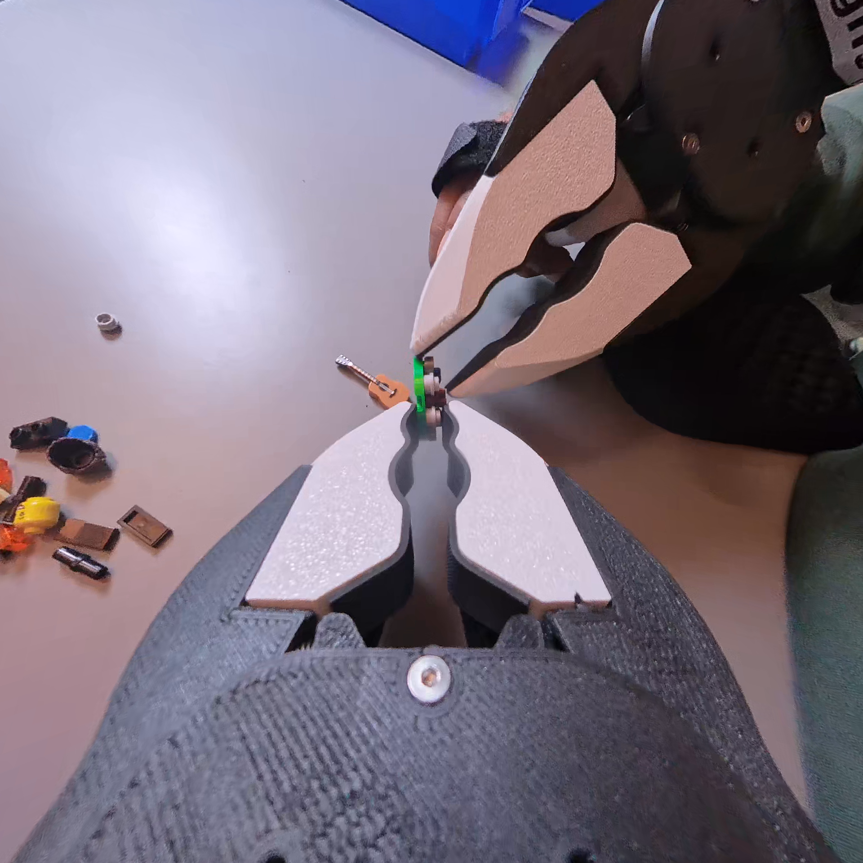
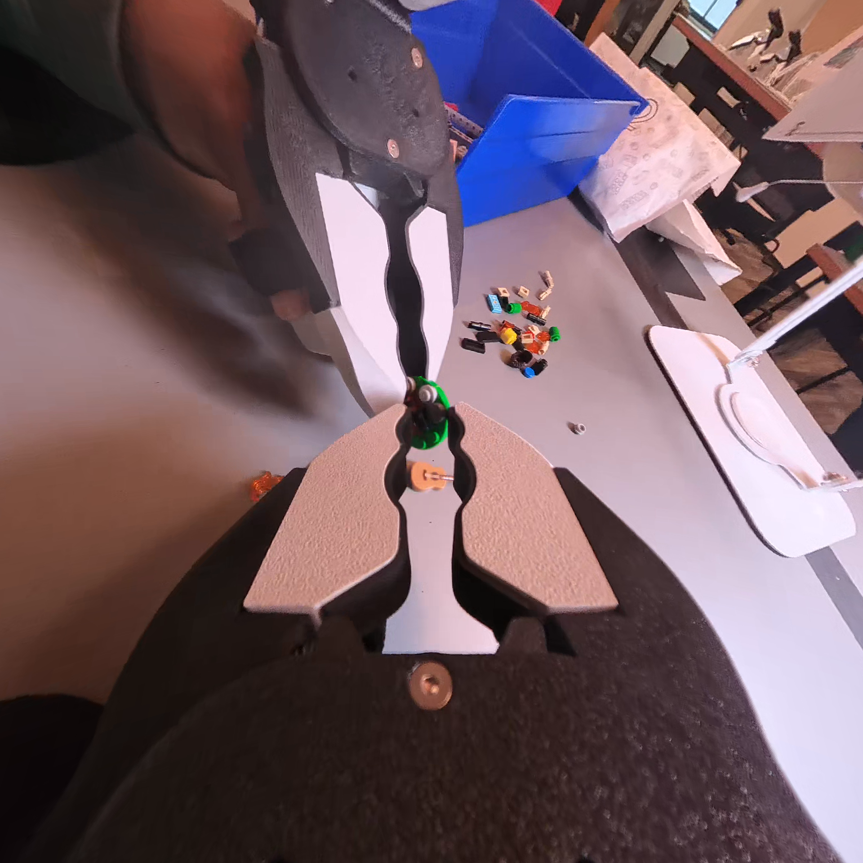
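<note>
My left gripper [image 1: 430, 408] is shut on a green round plate [image 1: 419, 383], held edge-on above the grey table [image 1: 210, 187]. Its pads press the plate's back and the small tan, white and brown pieces [image 1: 434, 387] stuck on its face. My right gripper [image 1: 432, 371] comes in from the upper right, with its fingertips apart around those pieces. In the right wrist view the plate [image 2: 436, 439] faces me between the tips of my right gripper [image 2: 430, 411], with a dark upright piece [image 2: 422, 415] on it. The left gripper [image 2: 417, 376] reaches down from above.
A toy guitar [image 1: 380, 385] lies on the table just beyond the plate and also shows in the right wrist view [image 2: 425, 476]. There is a heap of small bricks [image 2: 518, 334] and a lone grey stud [image 2: 578, 427]. A blue bin [image 2: 537, 130] and a white lamp base [image 2: 747, 443] stand nearby. The grippers are tip to tip, or close to it.
</note>
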A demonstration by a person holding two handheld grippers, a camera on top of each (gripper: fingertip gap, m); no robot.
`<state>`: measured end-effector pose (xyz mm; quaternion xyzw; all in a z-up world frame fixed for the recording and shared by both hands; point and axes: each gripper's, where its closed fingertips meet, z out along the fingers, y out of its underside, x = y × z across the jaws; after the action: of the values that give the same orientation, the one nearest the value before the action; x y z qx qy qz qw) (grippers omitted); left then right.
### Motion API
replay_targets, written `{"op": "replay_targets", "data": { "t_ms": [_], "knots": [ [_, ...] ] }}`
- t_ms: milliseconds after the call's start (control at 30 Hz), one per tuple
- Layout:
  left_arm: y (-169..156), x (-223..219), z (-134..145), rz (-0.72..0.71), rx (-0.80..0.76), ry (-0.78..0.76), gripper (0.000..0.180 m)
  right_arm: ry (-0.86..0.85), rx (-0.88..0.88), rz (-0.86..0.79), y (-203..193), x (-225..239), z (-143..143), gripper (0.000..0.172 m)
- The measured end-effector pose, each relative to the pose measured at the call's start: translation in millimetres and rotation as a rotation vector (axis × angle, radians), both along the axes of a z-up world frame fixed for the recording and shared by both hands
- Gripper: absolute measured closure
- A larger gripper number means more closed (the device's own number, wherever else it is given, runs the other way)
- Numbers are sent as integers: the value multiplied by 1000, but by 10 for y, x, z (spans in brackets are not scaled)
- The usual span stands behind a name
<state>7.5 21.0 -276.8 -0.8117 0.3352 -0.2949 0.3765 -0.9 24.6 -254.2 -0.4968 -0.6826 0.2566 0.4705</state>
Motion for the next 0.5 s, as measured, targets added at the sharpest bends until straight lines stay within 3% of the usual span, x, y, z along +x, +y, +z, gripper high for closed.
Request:
{"op": "replay_targets", "data": {
  "t_ms": [167,400,500],
  "knots": [
    [-2,-10,-38,3,47,74,171,-30,58,-17,9,2,-35,161],
    [7,-33,-124,36,-45,37,171,-33,152,-1,-81,-19,-112,170],
    [44,-36,-54,37,-16,25,171,-18,185,-17,-44,-13,-59,170]
  ]
}}
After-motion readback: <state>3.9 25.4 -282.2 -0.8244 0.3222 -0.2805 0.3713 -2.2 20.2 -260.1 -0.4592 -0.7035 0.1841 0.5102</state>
